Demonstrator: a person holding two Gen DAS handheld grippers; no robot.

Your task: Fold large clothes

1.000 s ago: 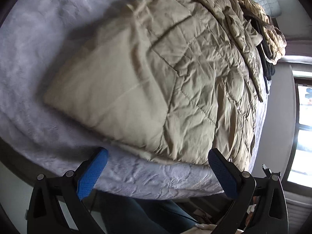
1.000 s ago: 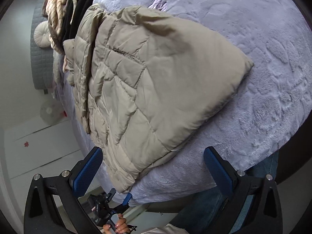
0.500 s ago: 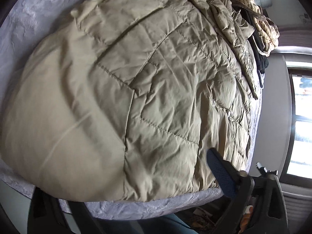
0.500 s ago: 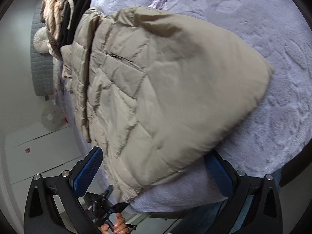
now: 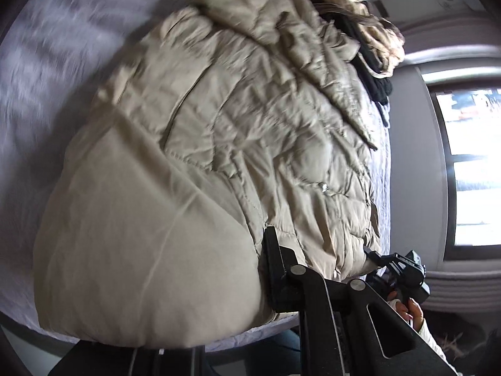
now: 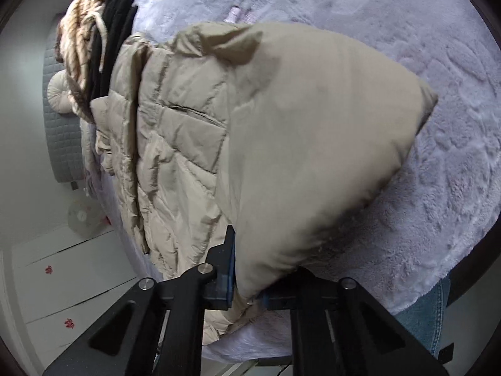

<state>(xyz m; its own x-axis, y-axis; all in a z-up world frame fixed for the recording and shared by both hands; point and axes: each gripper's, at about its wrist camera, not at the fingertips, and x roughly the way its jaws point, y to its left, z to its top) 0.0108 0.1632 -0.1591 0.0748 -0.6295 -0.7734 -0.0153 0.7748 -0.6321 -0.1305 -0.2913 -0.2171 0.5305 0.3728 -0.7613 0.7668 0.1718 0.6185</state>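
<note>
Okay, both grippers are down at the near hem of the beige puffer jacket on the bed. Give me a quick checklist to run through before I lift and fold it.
1. Right gripper has fabric: ok. Its jaws are closing with the jacket hem between them.
2. Left gripper has fabric: cannot tell. Its jaws are closing and the hem bulges over them, hiding one finger.
3. Both grips on the same edge: ok. Each sits at the near hem.
4. Landing area on the bed cover: ok. It lies bare beside the jacket.
5. Far end free of the clothes pile: cannot tell. The pile lies against the jacket's top.
6. Jacket lying flat: not ok. It is puffed and creased.
</note>
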